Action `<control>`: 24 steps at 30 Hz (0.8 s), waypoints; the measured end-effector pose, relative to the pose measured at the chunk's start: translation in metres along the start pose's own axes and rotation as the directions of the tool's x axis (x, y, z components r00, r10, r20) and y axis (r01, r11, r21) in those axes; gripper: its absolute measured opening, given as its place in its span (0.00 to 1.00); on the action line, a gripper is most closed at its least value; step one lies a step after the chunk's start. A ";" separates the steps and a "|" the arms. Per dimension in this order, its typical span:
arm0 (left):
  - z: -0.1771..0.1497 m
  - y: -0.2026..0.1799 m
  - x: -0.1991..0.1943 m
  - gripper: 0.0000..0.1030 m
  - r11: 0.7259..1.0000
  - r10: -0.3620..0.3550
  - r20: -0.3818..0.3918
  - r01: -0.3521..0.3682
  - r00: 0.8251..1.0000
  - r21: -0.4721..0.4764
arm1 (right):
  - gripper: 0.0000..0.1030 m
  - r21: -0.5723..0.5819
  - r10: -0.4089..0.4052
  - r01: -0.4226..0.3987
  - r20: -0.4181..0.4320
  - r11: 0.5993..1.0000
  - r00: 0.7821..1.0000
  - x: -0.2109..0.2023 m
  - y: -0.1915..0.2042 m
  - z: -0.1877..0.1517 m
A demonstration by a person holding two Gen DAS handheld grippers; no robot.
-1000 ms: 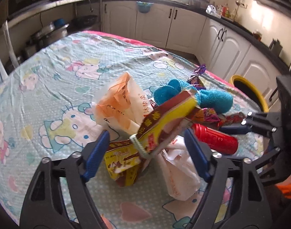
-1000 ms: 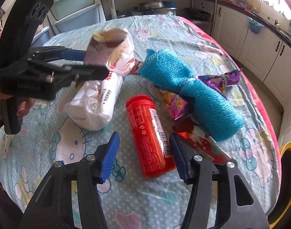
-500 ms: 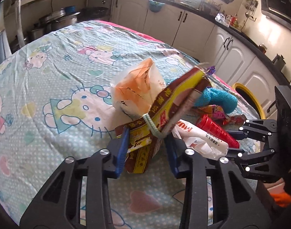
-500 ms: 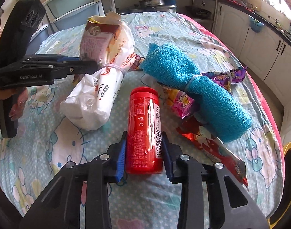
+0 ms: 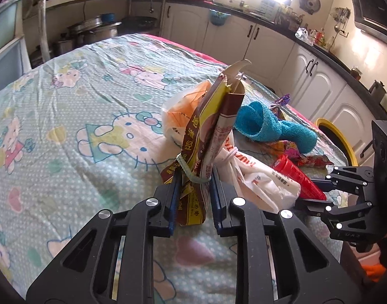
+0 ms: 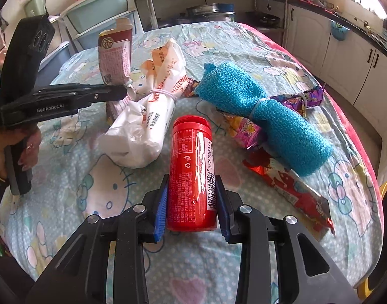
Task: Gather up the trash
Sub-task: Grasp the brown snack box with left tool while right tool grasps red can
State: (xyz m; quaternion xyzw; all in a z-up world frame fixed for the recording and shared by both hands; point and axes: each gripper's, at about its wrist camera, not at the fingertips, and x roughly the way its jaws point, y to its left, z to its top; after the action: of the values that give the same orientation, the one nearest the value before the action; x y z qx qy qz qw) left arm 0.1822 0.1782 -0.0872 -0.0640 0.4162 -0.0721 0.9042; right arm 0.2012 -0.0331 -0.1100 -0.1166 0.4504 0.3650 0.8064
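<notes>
**Two hand-held grippers closed on trash items at the worktop's near edge**

The left gripper [image 5: 193,197] points steeply down toward the worktop [image 5: 66,116], which is covered with a pale green cartoon-print cloth. Its jaws are closing on the lower end of a flattened brown-and-yellow paper carton [image 5: 208,136] bound with a pale green elastic band; the blue pads press the carton from both sides and it stands nearly upright, its torn top tilted away from the camera. In the right wrist view a hand [image 6: 5,149] grips the handle of this gripper, seen side-on at the worktop's left edge.

The right gripper [image 6: 190,205] likewise angles downward. Its jaws are clamped against the two sides of a red cylindrical plastic canister [image 6: 192,172], which lies on its side near the near edge, cap end pointing away.

Between the two held items lies a white printed plastic bag [image 6: 147,116] tied with a white band. A rolled blue knitted cloth [image 6: 264,116] lies toward the right edge, over several crumpled foil snack wrappers [image 6: 287,185].
</notes>
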 end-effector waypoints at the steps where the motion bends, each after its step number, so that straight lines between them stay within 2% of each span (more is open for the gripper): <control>1: -0.001 -0.001 -0.003 0.15 1.000 0.003 0.006 -0.003 1.000 -0.007 | 0.31 0.003 0.002 -0.002 0.002 1.000 1.000 -0.002 0.001 -0.001; 10: -0.010 -0.006 -0.028 0.15 0.998 0.018 0.042 -0.016 0.999 -0.055 | 0.31 0.018 0.020 -0.020 0.027 1.000 0.999 -0.020 0.007 -0.010; 24: -0.009 -0.045 -0.072 0.15 0.999 0.032 0.083 -0.030 0.996 -0.029 | 0.31 0.036 0.026 -0.031 0.128 0.999 0.991 -0.067 -0.001 -0.008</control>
State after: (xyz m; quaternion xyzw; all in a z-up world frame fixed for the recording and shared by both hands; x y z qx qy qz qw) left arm 0.1257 0.1472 -0.0317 -0.0730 0.3799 -0.0494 0.9208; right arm 0.1748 -0.0702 -0.0607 -0.0716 0.4064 0.3745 0.8303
